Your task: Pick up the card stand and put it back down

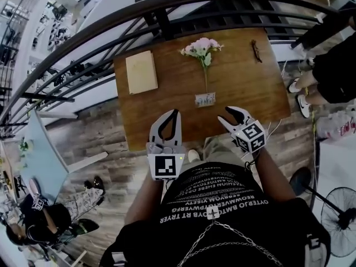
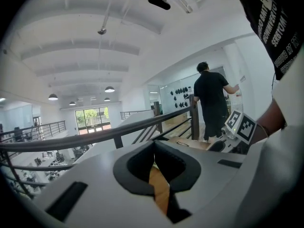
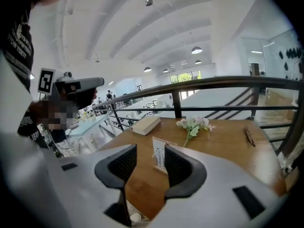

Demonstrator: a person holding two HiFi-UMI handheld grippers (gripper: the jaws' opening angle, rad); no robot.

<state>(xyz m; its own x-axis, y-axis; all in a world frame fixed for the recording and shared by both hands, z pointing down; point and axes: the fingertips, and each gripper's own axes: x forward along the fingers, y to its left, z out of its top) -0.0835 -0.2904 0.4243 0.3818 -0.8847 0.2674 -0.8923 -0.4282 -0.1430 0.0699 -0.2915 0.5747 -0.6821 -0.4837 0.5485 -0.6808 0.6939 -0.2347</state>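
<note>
Right tool (image 1: pixel 236 117) gapes empty, head view putting card stand (image 1: pixel 205 99) ahead-left of it on surface (image 1: pixel 245 82), left tool (image 1: pixel 168 124) hardly farther; left gripper view: tips together, empty; right gripper view: card stand (image 3: pixel 158 154) upright beyond jaws, aligned, untouched.

Black short-sleeved T-shirt (image 1: pixel 222 204) printed with rows of white lettering; a silver chain (image 1: pixel 236 235) hangs over it. The left tongs (image 1: pixel 170 115) and right tongs (image 1: pixel 226 115) are white with black-lined jaws, each bearing a cube (image 1: pixel 166 167) of black-and-white square markers.
</note>
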